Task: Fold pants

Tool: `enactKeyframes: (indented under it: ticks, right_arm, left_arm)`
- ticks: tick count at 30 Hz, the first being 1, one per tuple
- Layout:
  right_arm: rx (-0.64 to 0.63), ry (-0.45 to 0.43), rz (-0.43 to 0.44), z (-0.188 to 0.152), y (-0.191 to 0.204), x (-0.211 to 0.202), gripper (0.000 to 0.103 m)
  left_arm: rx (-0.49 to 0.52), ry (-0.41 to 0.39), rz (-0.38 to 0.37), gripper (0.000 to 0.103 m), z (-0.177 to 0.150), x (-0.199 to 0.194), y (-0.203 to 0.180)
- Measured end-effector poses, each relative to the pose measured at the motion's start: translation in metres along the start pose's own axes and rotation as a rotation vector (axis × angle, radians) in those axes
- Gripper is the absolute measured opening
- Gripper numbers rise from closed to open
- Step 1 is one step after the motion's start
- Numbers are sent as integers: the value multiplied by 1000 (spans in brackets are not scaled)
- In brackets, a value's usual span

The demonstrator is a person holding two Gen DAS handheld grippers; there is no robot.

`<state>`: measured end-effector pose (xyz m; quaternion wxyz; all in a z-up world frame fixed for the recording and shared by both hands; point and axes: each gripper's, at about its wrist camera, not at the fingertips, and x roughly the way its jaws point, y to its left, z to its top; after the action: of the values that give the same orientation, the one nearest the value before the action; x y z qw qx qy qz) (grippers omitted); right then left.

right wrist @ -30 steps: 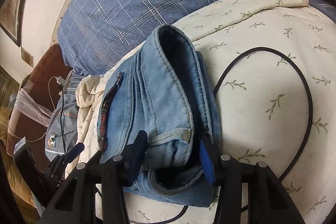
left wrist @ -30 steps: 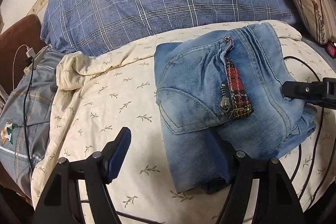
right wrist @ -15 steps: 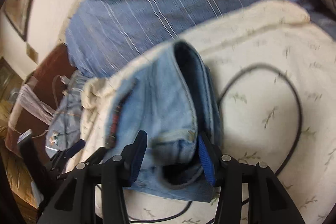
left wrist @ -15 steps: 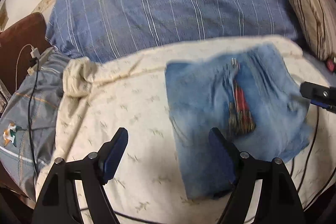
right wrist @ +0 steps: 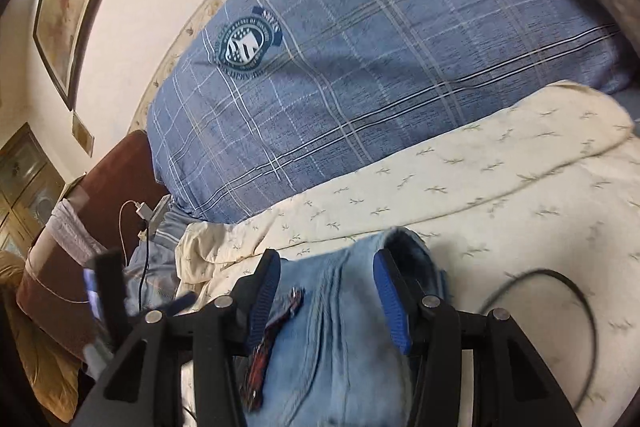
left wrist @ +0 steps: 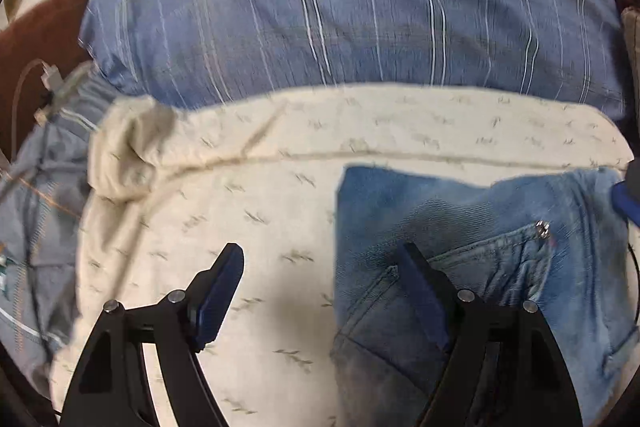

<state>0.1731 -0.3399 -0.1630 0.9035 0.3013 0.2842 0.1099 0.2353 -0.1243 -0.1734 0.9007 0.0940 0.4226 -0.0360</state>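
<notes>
The pants (left wrist: 500,267) lay folded into a compact bundle on the bedsheet (left wrist: 260,211), apparently finished; the left gripper (left wrist: 320,291) stood wide and empty, while the right gripper (right wrist: 326,291) straddled the bundle half-open, grip unconfirmed.

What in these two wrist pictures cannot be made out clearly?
- Lower part of the folded blue denim pants: left wrist view, cut off by the bottom edge.
- Round crest on the blue checked pillow: left wrist view, cut off by the top edge and blurred.
- Whether the right gripper presses the pants: right wrist view, fingers hide the contact.
</notes>
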Motion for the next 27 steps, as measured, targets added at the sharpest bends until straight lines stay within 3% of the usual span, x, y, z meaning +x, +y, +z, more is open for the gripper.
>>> enactKeyframes:
  ticks: [2, 5, 9, 27]
  right_arm:
    - [29, 118, -30, -5, -10, 30, 53]
    - [67, 207, -78, -13, -25, 52, 53]
    - [115, 203, -41, -12, -32, 50, 53]
    - [28, 183, -69, -16, -24, 49, 53]
  left_arm:
    - [41, -6, 10, 80, -4, 8, -5]
    - [48, -19, -2, 82, -4, 8, -3]
    - [62, -42, -20, 83, -4, 9, 0]
    - [42, -57, -30, 90, -6, 12, 5]
